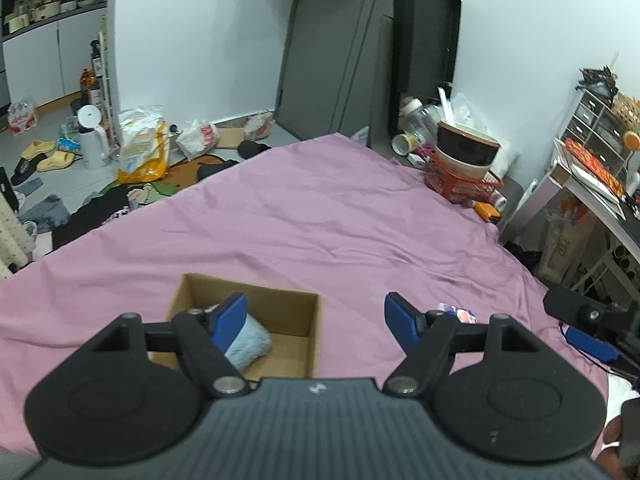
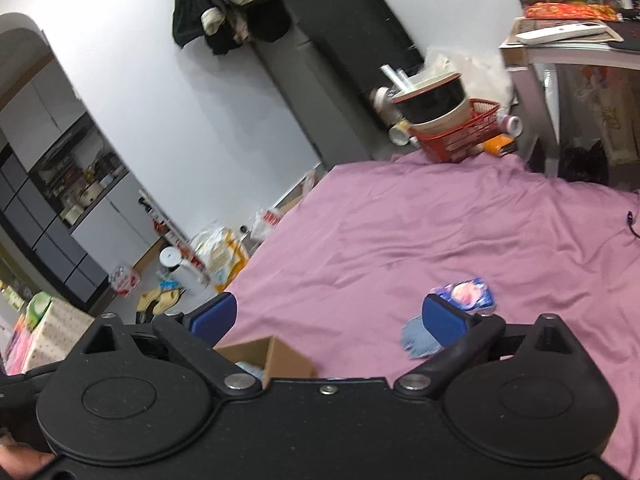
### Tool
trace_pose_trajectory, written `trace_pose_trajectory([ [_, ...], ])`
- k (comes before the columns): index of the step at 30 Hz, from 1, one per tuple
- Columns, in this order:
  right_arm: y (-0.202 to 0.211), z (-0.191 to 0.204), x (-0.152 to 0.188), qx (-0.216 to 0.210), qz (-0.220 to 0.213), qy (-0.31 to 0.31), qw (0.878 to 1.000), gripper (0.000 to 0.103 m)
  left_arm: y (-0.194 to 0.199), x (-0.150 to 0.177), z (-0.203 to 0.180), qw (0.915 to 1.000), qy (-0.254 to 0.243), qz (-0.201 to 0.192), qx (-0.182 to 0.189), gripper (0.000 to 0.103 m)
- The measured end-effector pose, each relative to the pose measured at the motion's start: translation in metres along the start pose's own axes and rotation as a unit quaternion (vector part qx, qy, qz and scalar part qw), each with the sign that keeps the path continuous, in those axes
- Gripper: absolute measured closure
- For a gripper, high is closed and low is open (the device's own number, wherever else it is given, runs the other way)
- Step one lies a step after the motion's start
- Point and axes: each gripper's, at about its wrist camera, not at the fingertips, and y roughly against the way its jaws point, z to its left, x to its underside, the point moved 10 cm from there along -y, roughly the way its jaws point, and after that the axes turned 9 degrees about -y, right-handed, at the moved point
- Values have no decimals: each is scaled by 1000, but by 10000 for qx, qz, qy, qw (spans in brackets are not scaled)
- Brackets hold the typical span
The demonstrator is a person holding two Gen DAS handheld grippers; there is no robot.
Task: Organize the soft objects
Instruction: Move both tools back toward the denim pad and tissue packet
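Left tool (image 1: 316, 322) agape above box (image 1: 298, 322)

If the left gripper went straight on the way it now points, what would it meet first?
Probably the pink bedsheet just past the cardboard box; the open left gripper aims over the box's right edge, though depth is unclear.

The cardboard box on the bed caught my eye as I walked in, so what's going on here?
A person holds a claw in each hand over a purple bedsheet. The cardboard box already holds a light blue towel. The left claw is open above the box, holding nothing. The right claw is open too, near a colourful packet and a bluish cloth lying loose on the sheet.
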Motion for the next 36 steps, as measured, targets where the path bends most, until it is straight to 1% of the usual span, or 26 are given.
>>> trace_pose_trajectory([
  [2, -5, -19, 1, 31, -92, -81, 9999, 3, -8, -1, -11, 10000, -70, 7, 37, 29],
  [7, -23, -63, 7, 383, 28, -438, 9983, 3, -33, -4, -38, 9995, -268, 2, 177, 29],
  [10, -29, -79, 4, 398, -46, -583, 9975, 3, -49, -1, -49, 9994, -209, 116, 234, 29],
  [13, -39, -96, 5, 408, 32, -842, 9956, 3, -64, 1, -58, 9993, -153, 230, 266, 29],
  [17, -56, -121, 6, 418, 168, -1369, 9896, 4, -83, 3, -72, 9987, -242, 326, 322, 29],
  [20, -63, -133, 2, 366, 103, -1687, 9849, 5, -100, 7, -84, 9981, -235, 407, 399, 29],
  [21, -66, -138, 2, 364, 88, -1783, 9833, 6, -105, 9, -87, 9979, -217, 434, 425, 29],
  [23, -74, -149, 2, 373, 109, -2029, 9784, 14, -117, 13, -94, 9974, -140, 509, 492, 29],
  [26, -85, -162, 6, 338, 222, -2360, 9709, 21, -136, 21, -106, 9961, -89, 624, 613, 29],
  [28, -90, -165, 8, 263, 279, -2497, 9676, 24, -148, 27, -111, 9952, -95, 712, 667, 32],
  [30, -94, -168, 8, 212, 326, -2584, 9652, 26, -160, 35, -117, 9941, -71, 810, 724, 32],
  [36, -107, -171, 10, 170, 432, -2672, 9625, 30, -190, 51, -127, 9909, 33, 1044, 844, 36],
])
